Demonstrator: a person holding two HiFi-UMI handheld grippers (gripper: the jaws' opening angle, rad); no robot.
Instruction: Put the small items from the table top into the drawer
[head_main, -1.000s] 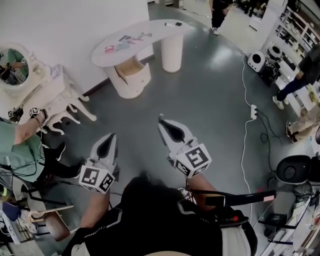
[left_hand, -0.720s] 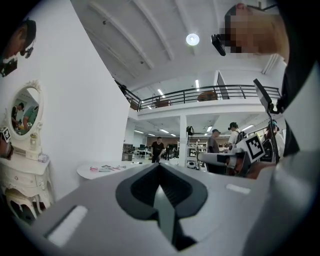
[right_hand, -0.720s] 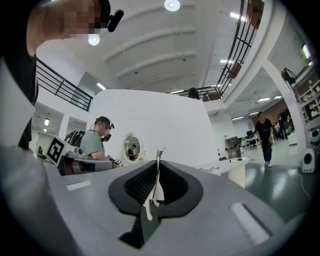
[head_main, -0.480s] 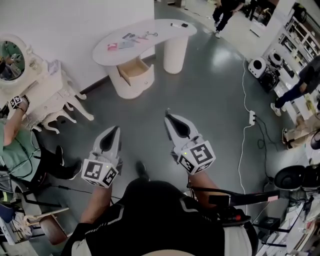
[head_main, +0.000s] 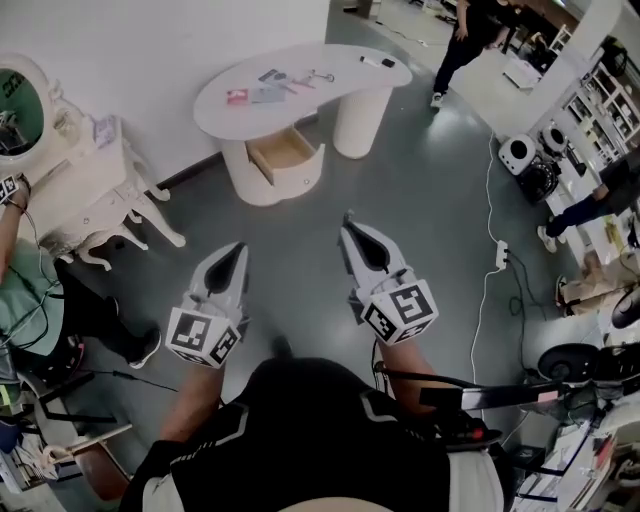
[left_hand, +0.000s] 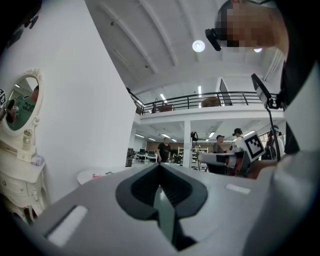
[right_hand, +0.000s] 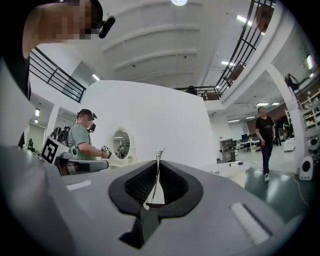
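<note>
With the left gripper (head_main: 237, 247) and right gripper (head_main: 349, 217) both empty, fingers pressed together, a hurried approach could bump the open drawer (head_main: 283, 155) of the desk (head_main: 350, 75).

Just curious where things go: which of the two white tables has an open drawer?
The smooth curved table, its drawer pulled out; the ornate mirrored table shows none open.

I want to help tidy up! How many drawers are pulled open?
1. The open drawer sticks out from under the left part of the white table, facing the person. Drawers on other sides may be hidden.
</note>
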